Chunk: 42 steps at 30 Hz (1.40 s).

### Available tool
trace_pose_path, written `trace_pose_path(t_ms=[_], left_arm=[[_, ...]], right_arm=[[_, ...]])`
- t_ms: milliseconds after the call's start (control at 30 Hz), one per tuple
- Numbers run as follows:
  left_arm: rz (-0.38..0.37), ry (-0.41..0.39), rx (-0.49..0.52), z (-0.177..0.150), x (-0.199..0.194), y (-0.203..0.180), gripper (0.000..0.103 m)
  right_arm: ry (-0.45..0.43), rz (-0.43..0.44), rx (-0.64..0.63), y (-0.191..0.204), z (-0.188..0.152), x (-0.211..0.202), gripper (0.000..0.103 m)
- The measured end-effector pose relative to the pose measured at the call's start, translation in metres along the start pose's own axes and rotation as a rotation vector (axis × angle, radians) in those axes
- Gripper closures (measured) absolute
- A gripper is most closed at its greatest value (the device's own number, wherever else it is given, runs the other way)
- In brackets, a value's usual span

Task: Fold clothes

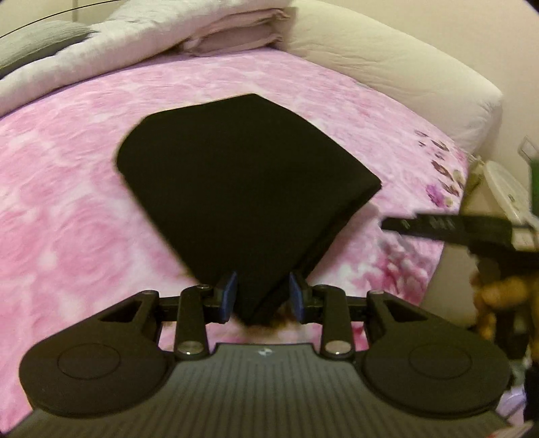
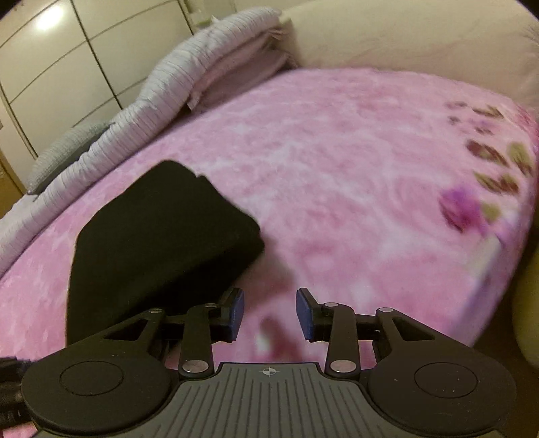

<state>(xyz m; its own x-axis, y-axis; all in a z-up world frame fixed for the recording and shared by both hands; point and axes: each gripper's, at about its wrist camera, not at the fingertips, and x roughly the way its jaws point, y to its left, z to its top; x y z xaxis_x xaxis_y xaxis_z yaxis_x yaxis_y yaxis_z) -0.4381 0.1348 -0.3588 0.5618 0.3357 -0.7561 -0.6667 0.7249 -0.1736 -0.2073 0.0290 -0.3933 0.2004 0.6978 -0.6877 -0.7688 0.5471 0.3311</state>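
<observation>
A black garment (image 1: 242, 188), folded into a thick flat stack, lies on a pink blanket (image 1: 67, 202). My left gripper (image 1: 263, 294) has its blue pads apart on either side of the stack's near corner, not pressing it. In the right wrist view the garment (image 2: 158, 242) lies to the left. My right gripper (image 2: 269, 313) is open and empty over the pink blanket (image 2: 353, 185), just right of the garment. The right gripper also shows in the left wrist view (image 1: 448, 227) as a black bar at the right.
Folded pale bedding (image 1: 232, 30) and a cream pillow (image 1: 387, 67) lie at the far end of the bed. A grey cushion (image 2: 64, 148) and cupboard doors (image 2: 67, 60) are at the left. The bed's edge (image 1: 451, 236) is at the right, with clutter beyond.
</observation>
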Motion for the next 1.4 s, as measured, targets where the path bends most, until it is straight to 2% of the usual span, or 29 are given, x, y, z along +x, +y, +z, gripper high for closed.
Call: trace_pose_path(t_ms=[100, 200, 267, 600, 833, 967, 1167, 1267, 1400], left_arm=[[0.055, 0.029, -0.053, -0.007, -0.017, 0.006, 0.074], [0.101, 0.034, -0.075, -0.013, -0.037, 0.008, 0.074], [0.124, 0.018, -0.072, -0.018, -0.053, 0.006, 0.074], [0.13, -0.072, -0.05, -0.036, -0.114, -0.004, 0.073], [0.111, -0.088, -0.076, -0.053, -0.127, 0.011, 0.073], [0.09, -0.087, -0.122, -0.061, -0.124, 0.034, 0.072], [0.04, -0.072, -0.209, -0.075, -0.096, 0.101, 0.071], [0.011, -0.046, -0.201, -0.072, -0.071, 0.142, 0.071], [-0.05, -0.001, -0.114, -0.041, -0.036, 0.185, 0.073]], right_arm=[[0.052, 0.031, 0.054, 0.004, -0.023, -0.023, 0.067], [0.118, 0.03, 0.054, 0.012, -0.044, -0.042, 0.067], [0.119, 0.033, 0.035, 0.019, -0.051, -0.056, 0.067], [-0.006, 0.038, -0.063, 0.062, -0.053, -0.126, 0.067], [-0.015, 0.048, -0.108, 0.095, -0.069, -0.148, 0.067], [0.014, 0.052, -0.138, 0.114, -0.077, -0.139, 0.067], [0.054, 0.021, -0.17, 0.146, -0.087, -0.103, 0.067], [0.041, -0.025, -0.129, 0.163, -0.099, -0.073, 0.067], [0.013, -0.054, -0.072, 0.19, -0.111, -0.041, 0.067]])
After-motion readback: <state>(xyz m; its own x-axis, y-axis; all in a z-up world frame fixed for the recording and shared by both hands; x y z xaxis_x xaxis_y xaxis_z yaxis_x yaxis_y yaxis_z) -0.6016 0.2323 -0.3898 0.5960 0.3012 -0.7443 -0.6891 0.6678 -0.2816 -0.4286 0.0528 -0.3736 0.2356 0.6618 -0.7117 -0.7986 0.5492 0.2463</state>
